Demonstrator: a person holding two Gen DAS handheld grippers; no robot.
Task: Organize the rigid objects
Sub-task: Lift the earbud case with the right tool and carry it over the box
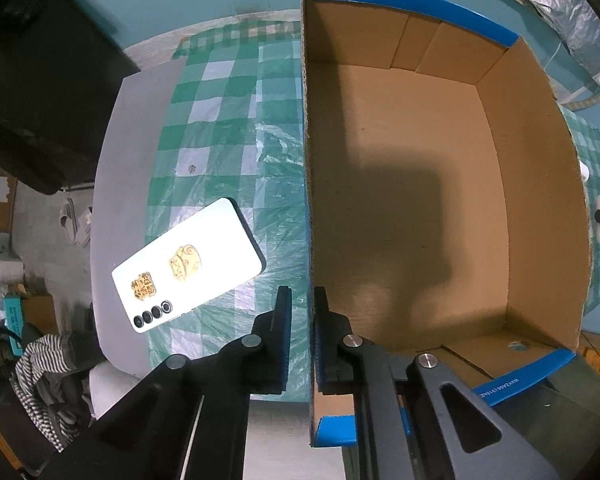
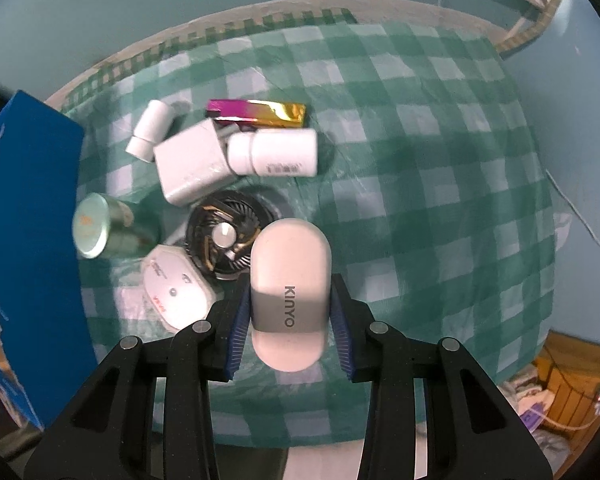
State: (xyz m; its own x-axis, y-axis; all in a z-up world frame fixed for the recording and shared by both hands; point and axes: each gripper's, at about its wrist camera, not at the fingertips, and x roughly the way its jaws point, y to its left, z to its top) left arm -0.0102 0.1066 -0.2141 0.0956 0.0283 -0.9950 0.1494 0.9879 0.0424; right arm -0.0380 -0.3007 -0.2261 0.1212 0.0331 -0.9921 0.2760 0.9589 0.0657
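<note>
Left gripper [image 1: 303, 300] is pressed together on the side wall of the cardboard box [image 1: 532, 184], one pad outside and one inside, steadying it. Box interior is bare, matte brown corrugated board with blue outer faces. Just beside it on the green checked cloth [image 1: 220, 120] lies a white phone [image 1: 188, 266], flat, glossy, back up, with gold stickers.

Right gripper [image 2: 291, 316] pinches a smooth white pill-shaped case [image 2: 290, 280] marked KINYO, ribbed blue pads on its two long sides, held above the cloth.

Step, as I judge it: first item picked, transfer to the box pending. Next move calls for carrying it over the blue wall at the left edge and lowering it before letting go.

Remaining pile near the box: teal tin [image 2: 94, 226], white oval device [image 2: 176, 288], black round fan [image 2: 224, 236], white square adapter [image 2: 190, 166], small white cylinder [image 2: 150, 128], white bottle [image 2: 274, 152], iridescent foil bar [image 2: 260, 114].
</note>
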